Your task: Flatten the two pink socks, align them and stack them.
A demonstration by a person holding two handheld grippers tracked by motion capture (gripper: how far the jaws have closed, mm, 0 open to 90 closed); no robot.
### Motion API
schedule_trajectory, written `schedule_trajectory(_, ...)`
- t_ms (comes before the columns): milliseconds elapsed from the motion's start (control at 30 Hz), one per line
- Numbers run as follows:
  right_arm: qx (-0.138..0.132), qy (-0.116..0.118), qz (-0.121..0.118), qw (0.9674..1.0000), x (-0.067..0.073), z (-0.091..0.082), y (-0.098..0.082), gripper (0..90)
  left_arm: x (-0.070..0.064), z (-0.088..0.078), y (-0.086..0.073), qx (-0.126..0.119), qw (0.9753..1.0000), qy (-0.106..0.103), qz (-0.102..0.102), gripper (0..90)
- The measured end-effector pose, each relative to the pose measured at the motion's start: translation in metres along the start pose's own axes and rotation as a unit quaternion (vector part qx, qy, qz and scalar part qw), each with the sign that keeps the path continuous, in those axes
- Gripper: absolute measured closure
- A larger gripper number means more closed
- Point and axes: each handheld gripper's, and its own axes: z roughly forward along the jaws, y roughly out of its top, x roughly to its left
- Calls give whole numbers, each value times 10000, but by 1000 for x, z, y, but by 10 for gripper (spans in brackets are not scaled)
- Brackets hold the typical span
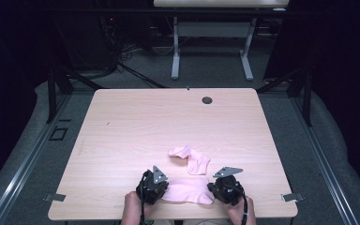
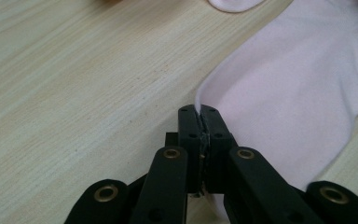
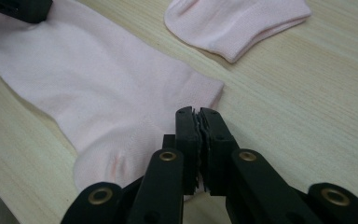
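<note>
A flat pink sock lies near the table's front edge between my two grippers. My left gripper is shut on the sock's left end; in the left gripper view the pale fabric runs into the closed jaws of the left gripper. My right gripper is shut on the sock's right end, near its cuff; in the right gripper view the jaws of the right gripper are pressed together over the edge. A second pink sock lies crumpled just beyond, touching neither gripper.
The wooden table stretches bare to the far edge, with a round cable hole at the back. Behind it stands another table's white frame. Both of the person's hands come in at the front edge.
</note>
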Motion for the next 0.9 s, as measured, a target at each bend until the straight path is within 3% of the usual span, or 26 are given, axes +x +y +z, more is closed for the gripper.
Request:
schedule_trajectory(33, 37, 15, -28, 10000, 0, 0, 1, 859, 0, -1, 0, -17, 10000, -21, -28, 882)
schedule_trajectory(133, 64, 166, -3, 9998, -3, -2, 2, 756, 7, -6, 2, -238, 9994, -82, -235, 643)
schedule_trajectory(200, -84, 337, 188, 9992, -8, -6, 3, 693, 14, -11, 4, -361, 9988, -104, -321, 517)
schedule_trajectory(233, -128, 360, 230, 9990, -9, -8, 3, 656, 18, -13, 7, -417, 9983, -86, -404, 490)
schedule_trajectory(333, -309, 299, 266, 9987, -14, -14, 10, 533, 31, -19, 17, -433, 9983, 16, -391, 444)
schedule_trajectory(400, -435, 163, 276, 9985, -18, -17, 16, 475, 41, -21, 26, -453, 9980, 104, -420, 432)
schedule_trajectory(500, -443, 70, 370, 9983, -24, -18, 24, 438, 54, -19, 39, -388, 9982, 167, -432, 437)
schedule_trajectory(600, -433, 2, 485, 9979, -30, -15, 34, 380, 66, -11, 53, -311, 9984, 205, -434, 389)
schedule_trajectory(667, -412, -51, 540, 9977, -33, -13, 38, 339, 70, -7, 59, -235, 9987, 89, -451, 305)
schedule_trajectory(800, -349, -86, 620, 9974, -37, -5, 42, 266, 76, 6, 71, -161, 9990, 83, -414, 188)
schedule_trajectory(833, -293, -97, 639, 9975, -38, -2, 44, 240, 77, 9, 73, -170, 9989, 120, -421, 167)
schedule_trajectory(900, -248, -114, 643, 9976, -39, 2, 46, 207, 82, 16, 79, -107, 9988, -7, -479, 142)
